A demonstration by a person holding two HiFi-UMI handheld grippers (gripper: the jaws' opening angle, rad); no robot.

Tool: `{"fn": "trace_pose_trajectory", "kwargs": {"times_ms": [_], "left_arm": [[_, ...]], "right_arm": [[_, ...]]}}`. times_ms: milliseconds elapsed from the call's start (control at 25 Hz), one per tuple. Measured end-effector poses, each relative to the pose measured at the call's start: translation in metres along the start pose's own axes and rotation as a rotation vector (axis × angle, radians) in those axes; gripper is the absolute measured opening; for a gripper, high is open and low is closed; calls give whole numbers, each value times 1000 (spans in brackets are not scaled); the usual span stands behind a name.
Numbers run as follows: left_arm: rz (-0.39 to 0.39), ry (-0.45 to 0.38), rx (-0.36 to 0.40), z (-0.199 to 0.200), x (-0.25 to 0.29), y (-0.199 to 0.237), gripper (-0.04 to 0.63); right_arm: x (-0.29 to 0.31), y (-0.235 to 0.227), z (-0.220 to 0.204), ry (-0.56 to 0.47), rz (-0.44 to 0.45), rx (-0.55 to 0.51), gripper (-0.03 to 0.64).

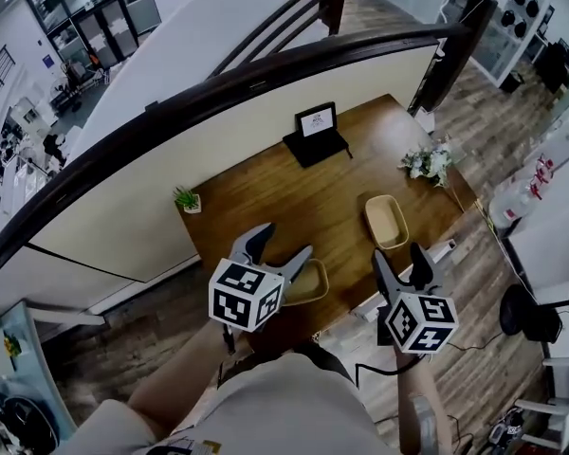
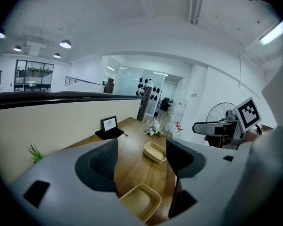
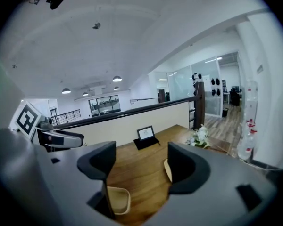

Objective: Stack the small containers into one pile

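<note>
Two small beige containers lie apart on the brown table [image 1: 266, 183]. One container [image 1: 386, 221] sits toward the right edge; the other [image 1: 313, 284] is near the front edge, partly hidden behind my left gripper [image 1: 284, 245]. That gripper hangs above the near container, open and empty. My right gripper [image 1: 398, 257] is held over the table's front right edge, open with nothing between its jaws. In the left gripper view the near container [image 2: 141, 201] lies low between the jaws and the far one [image 2: 155, 152] beyond. In the right gripper view one container [image 3: 117, 200] shows at lower left; the other [image 3: 167, 169] peeks from behind the right jaw.
At the back of the table, a small framed screen [image 1: 315, 126] stands on a black mat. A tiny potted plant [image 1: 187, 199] marks the left corner and a bunch of white flowers [image 1: 429, 162] the right edge. A dark railing [image 1: 266, 79] runs behind the table. A floor fan [image 1: 531, 316] stands at the right.
</note>
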State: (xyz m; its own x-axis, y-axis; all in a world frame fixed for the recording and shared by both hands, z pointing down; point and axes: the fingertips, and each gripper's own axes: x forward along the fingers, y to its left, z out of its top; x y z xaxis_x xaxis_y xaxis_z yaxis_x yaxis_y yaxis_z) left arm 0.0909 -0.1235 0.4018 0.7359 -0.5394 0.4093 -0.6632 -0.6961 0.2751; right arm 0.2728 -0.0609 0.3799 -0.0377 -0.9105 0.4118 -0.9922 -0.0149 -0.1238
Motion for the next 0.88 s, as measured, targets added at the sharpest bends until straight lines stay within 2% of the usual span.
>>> {"fn": "trace_pose_trajectory", "kwargs": {"times_ms": [160,440,560,880], "left_arm": [[-19,20,-9,-1,12,-10,308],[-49,71,-26,5,55,-27,308],[-71,87,-49,8,82,-37,308],[-103,178,-153,-4,167,-56,290]], "right_arm": [[1,-14,3,4,-26,-7,351],[26,-72,7,72,-73,-70,338],[47,-98,7,96,-94,-81,296],[109,-159,-28,255,-106,-75,288]]}}
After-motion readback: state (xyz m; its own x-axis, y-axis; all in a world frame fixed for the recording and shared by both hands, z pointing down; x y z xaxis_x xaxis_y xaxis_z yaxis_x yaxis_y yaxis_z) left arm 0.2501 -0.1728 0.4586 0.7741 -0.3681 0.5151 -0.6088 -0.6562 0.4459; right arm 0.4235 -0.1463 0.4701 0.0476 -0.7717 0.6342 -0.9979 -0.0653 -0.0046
